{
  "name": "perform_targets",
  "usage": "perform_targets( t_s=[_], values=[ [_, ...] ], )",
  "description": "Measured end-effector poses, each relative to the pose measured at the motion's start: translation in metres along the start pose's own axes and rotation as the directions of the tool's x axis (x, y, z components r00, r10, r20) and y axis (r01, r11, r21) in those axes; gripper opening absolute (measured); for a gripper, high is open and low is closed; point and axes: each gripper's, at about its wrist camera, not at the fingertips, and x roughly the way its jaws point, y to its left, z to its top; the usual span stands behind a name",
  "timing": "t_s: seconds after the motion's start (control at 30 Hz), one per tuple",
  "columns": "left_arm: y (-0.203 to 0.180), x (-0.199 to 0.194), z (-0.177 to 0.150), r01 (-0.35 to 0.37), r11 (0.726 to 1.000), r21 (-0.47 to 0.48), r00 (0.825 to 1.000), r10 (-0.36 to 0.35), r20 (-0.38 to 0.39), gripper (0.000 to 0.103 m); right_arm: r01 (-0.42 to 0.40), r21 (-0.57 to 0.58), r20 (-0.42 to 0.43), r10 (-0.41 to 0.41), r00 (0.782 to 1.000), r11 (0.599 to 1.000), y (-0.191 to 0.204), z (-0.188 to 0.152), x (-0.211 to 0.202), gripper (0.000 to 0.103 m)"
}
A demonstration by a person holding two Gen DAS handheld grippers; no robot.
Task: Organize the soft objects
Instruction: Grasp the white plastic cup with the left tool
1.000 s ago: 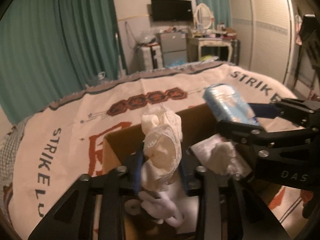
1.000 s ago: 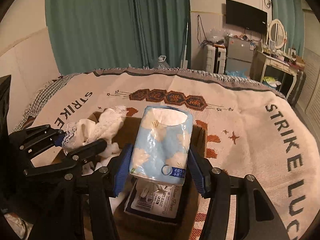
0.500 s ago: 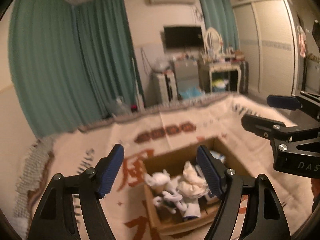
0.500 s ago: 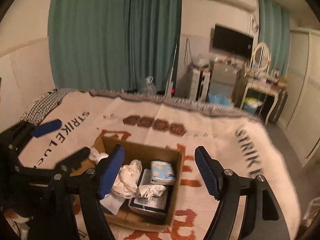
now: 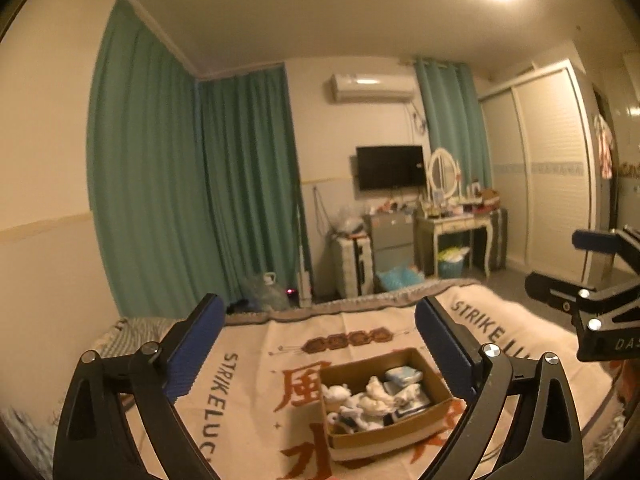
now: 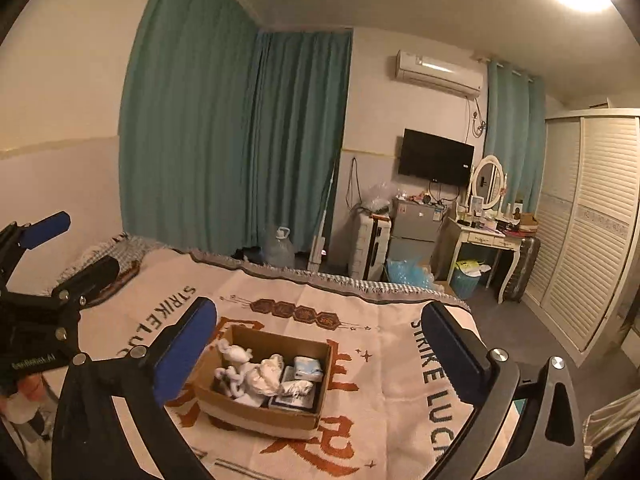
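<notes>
A brown cardboard box (image 5: 394,438) (image 6: 256,414) sits on the cream printed blanket (image 5: 248,392) (image 6: 384,344). Inside lie white cloth pieces (image 5: 374,394) (image 6: 250,372) and a light blue tissue pack (image 5: 403,374) (image 6: 308,367). My left gripper (image 5: 318,346) is open and empty, well above and back from the box; it also shows at the left in the right wrist view (image 6: 68,242). My right gripper (image 6: 320,344) is open and empty, also high above the box; it shows at the right in the left wrist view (image 5: 560,262).
The blanket covers a bed that ends at its far fringe edge (image 6: 320,278). Beyond are teal curtains (image 5: 192,208), a water jug (image 6: 280,250), a small fridge (image 6: 414,228), a dressing table (image 6: 486,236) and a white wardrobe (image 6: 592,232).
Both grippers let go of the white cloth and the blue tissue pack into the box, opened, and pulled up and far back from it.
</notes>
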Motion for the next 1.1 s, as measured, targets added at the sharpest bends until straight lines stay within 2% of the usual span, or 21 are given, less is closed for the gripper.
perform_targets(
  t_s=[0.1, 0.23, 0.4, 0.53, 0.6, 0.7, 0.73, 0.83, 0.9, 0.97, 1.0, 1.1],
  values=[
    [0.004, -0.008, -0.014, -0.007, 1.000, -0.023, 1.000, 0.007, -0.013, 0.098, -0.006, -0.004, -0.006, 0.006, 1.000, 1.000, 0.002, -0.011, -0.015, 0.103],
    [0.008, -0.008, -0.044, -0.018, 0.996, -0.088, 0.999, 0.014, -0.047, 0.098, -0.022, 0.005, -0.043, 0.023, 0.999, 1.000, 0.007, -0.043, -0.022, 0.103],
    [-0.002, 0.021, -0.092, -0.023, 0.996, -0.085, 0.984, 0.008, -0.176, 0.098, -0.017, 0.029, -0.125, 0.021, 0.992, 0.999, 0.008, -0.104, 0.004, 0.103],
    [-0.021, 0.039, -0.141, -0.026, 0.998, -0.049, 0.963, 0.011, -0.269, 0.098, -0.036, 0.084, -0.212, 0.053, 0.976, 0.996, 0.007, -0.160, 0.042, 0.103],
    [-0.031, 0.051, -0.173, -0.002, 0.999, -0.044, 0.944, -0.013, -0.330, 0.098, -0.020, 0.098, -0.250, 0.044, 0.967, 0.995, 0.006, -0.187, 0.061, 0.103],
    [-0.048, 0.064, -0.214, 0.022, 0.999, -0.045, 0.913, -0.038, -0.407, 0.097, -0.034, 0.146, -0.304, 0.077, 0.950, 0.989, 0.008, -0.226, 0.087, 0.103],
    [-0.054, 0.072, -0.231, 0.031, 0.999, -0.038, 0.893, -0.045, -0.448, 0.097, -0.036, 0.148, -0.317, 0.082, 0.945, 0.988, 0.008, -0.233, 0.093, 0.103],
    [-0.066, 0.081, -0.266, 0.044, 0.999, -0.027, 0.854, -0.051, -0.518, 0.096, -0.039, 0.124, -0.378, 0.084, 0.922, 0.992, 0.015, -0.259, 0.110, 0.103],
    [-0.072, 0.090, -0.286, 0.037, 0.999, -0.024, 0.821, -0.044, -0.569, 0.095, -0.034, 0.121, -0.401, 0.081, 0.913, 0.992, 0.018, -0.266, 0.118, 0.103],
    [-0.074, 0.098, -0.300, 0.059, 0.997, -0.058, 0.785, -0.082, -0.615, 0.088, -0.028, 0.126, -0.424, 0.080, 0.902, 0.992, 0.018, -0.275, 0.125, 0.103],
    [-0.075, 0.102, -0.306, 0.060, 0.996, -0.061, 0.769, -0.085, -0.634, 0.087, -0.024, 0.125, -0.433, 0.076, 0.898, 0.992, 0.018, -0.277, 0.128, 0.103],
    [-0.074, 0.106, -0.312, 0.055, 0.997, -0.055, 0.767, -0.077, -0.638, 0.079, -0.004, 0.121, -0.474, 0.062, 0.878, 0.993, 0.018, -0.288, 0.140, 0.103]
  ],
)
